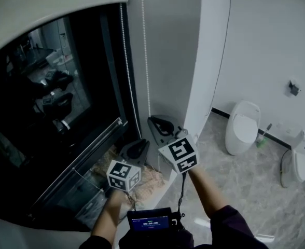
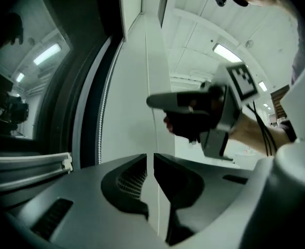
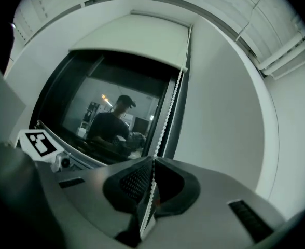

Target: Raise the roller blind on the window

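The white roller blind [image 1: 38, 9] is rolled high, so most of the dark window [image 1: 49, 102] is bare; in the right gripper view the blind [image 3: 137, 40] caps the pane. Its bead chain [image 1: 144, 61] hangs beside the window frame. My right gripper [image 1: 163, 124] is shut on one strand, and the beads [image 3: 168, 108] run up from its jaws [image 3: 152, 173]. Just below and to the left, my left gripper [image 1: 137, 148] holds its jaws a narrow slit apart [image 2: 153, 162] around a thin strand. The second strand [image 2: 103, 113] hangs free by the frame. The right gripper [image 2: 194, 110] shows above it.
White toilet [image 1: 242, 126] with a brush [image 1: 261, 136] stands at the right on the marble floor, another white fixture [image 1: 297, 160] beyond. A small screen device [image 1: 150, 222] hangs at my chest. The window sill rail [image 1: 90, 144] runs below the glass.
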### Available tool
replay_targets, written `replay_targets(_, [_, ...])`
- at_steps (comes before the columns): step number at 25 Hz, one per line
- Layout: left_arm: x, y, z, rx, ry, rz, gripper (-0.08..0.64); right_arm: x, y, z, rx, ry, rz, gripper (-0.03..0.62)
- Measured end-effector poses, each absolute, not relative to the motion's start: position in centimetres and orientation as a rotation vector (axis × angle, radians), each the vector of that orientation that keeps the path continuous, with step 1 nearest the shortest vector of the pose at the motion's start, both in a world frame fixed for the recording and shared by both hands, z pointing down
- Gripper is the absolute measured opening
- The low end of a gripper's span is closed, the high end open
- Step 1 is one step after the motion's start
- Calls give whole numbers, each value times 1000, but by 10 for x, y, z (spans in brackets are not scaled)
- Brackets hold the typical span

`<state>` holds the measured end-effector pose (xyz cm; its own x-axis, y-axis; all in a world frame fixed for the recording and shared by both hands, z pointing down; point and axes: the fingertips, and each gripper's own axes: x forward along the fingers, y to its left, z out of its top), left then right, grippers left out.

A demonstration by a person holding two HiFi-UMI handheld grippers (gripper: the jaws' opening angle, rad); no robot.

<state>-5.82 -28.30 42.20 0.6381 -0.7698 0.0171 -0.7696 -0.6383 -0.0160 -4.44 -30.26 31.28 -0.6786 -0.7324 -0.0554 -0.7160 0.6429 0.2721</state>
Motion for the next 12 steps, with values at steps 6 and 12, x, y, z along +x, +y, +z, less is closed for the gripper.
replay_targets(6, [-68,-285,330,-2785,1285,195,12,-53,-299,380,1155,-2741,-299,18])
replay_targets(12, [-59,-292,280,-2724,1254,220,13,-67,-285,448,1071,-2704,-181,18])
